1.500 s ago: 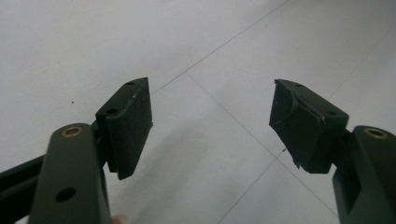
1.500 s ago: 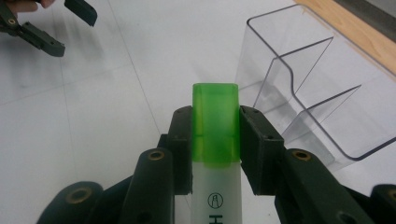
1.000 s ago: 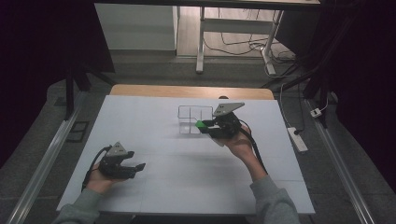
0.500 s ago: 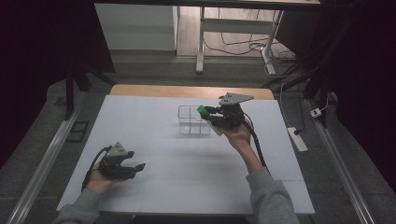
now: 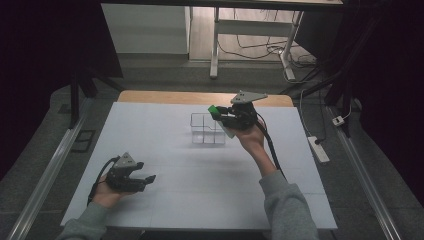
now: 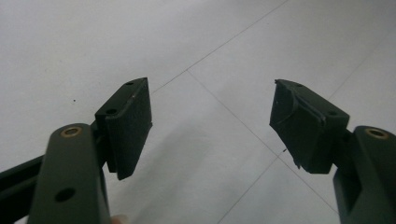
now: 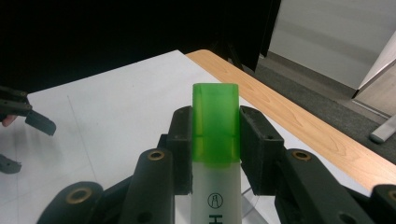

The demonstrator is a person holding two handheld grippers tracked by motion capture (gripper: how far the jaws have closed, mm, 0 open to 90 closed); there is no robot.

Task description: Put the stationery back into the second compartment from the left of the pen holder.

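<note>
A highlighter point(image 7: 215, 154) with a green cap and pale body is clamped between the pads of my right gripper point(image 7: 215, 133). In the high view that right gripper point(image 5: 227, 116) is held up over the right part of a clear divided box point(image 5: 205, 130), and the highlighter's green cap point(image 5: 213, 110) points left. My left gripper point(image 5: 145, 181) rests low over the near left of the white table top point(image 5: 210, 180). Its jaws stand wide apart in the left gripper view point(image 6: 210, 128) with nothing but table between them.
A wooden strip point(image 5: 165, 97) runs along the table's far edge. Beyond it stand a white desk frame point(image 5: 215, 45) and cables on the floor. A power strip point(image 5: 318, 148) lies on the floor at the right. The left hand's gripper point(image 7: 28, 119) shows far off in the right gripper view.
My right gripper has risen and moved toward the far side of the table with the highlighter, now above the clear box. The left gripper has stayed where it was.
</note>
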